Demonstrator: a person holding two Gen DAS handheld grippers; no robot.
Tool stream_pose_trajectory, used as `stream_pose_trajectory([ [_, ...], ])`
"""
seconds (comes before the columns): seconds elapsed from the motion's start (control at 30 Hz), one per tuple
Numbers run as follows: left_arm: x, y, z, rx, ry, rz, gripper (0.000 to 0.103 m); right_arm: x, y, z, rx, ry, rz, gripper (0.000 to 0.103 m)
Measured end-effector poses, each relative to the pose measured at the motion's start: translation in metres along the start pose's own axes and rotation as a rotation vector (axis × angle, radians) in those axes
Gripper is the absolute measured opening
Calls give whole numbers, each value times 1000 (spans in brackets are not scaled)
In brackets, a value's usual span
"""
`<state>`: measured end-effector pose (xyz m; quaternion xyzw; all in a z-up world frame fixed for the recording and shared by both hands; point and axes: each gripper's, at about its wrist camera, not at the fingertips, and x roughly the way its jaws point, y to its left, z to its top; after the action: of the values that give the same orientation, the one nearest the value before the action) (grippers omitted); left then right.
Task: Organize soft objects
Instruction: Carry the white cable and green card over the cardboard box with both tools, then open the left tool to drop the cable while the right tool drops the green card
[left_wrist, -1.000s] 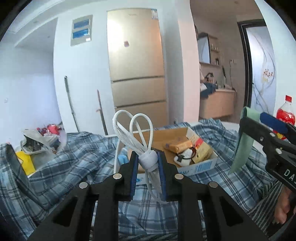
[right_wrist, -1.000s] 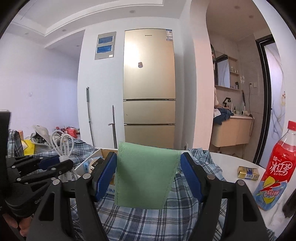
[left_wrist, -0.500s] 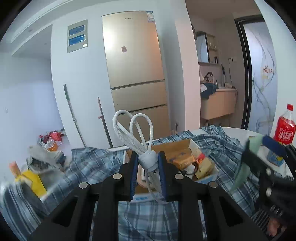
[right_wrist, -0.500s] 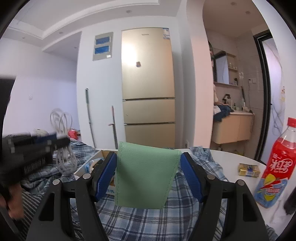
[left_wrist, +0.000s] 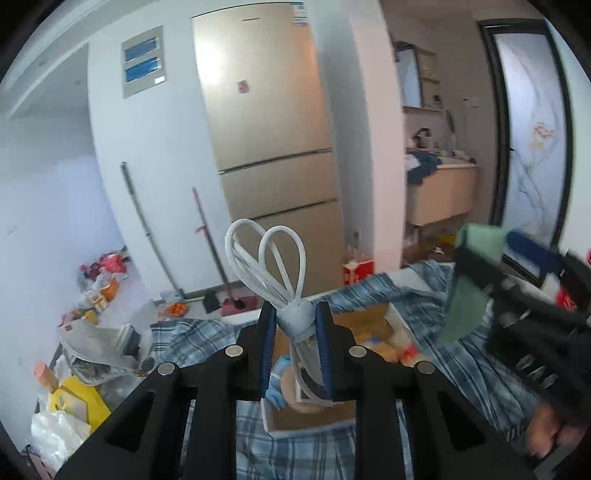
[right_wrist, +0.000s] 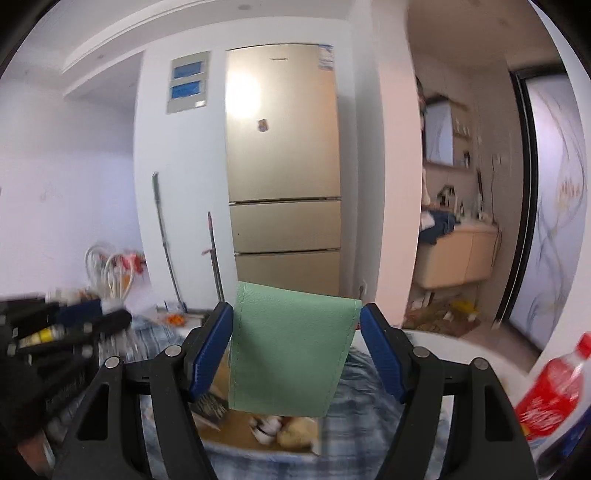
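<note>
Mid-carry: my left gripper (left_wrist: 295, 332) pinches the bundled white cable (left_wrist: 295, 321), my right gripper (right_wrist: 295, 354) clamps the green cloth (right_wrist: 291, 350). Next, drop both into the cardboard box (left_wrist: 369, 325) at 6 o'clock (probably).

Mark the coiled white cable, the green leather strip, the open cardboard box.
coiled white cable (left_wrist: 295, 321), left wrist view, wrapped knot.
green leather strip (right_wrist: 291, 347), right wrist view, front face.
open cardboard box (left_wrist: 369, 319), left wrist view, inner flap.
</note>
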<state>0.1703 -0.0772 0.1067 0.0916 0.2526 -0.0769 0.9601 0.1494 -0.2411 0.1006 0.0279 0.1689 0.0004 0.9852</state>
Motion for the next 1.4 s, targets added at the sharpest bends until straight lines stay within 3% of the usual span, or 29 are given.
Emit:
stream_pose_trajectory([
  [0.13,17,-2,16,33,35,-20,23,36,16,8,-56,60,15,70],
  [0.23,33,0,15,16,51,-54,23,57,16,5,-25,100,26,70],
  [0.43,80,-2,-10,36,146,-58,23,92,13,-32,-21,181,1,70],
  [0.67,116,1,-26,35,223,-52,23,128,11,-60,-24,311,48,70],
  [0.9,152,4,-50,28,296,-55,23,140,12,-74,-9,313,46,70],
  [1.4,182,-5,-73,49,390,-94,23,167,13,-97,10,413,49,70],
])
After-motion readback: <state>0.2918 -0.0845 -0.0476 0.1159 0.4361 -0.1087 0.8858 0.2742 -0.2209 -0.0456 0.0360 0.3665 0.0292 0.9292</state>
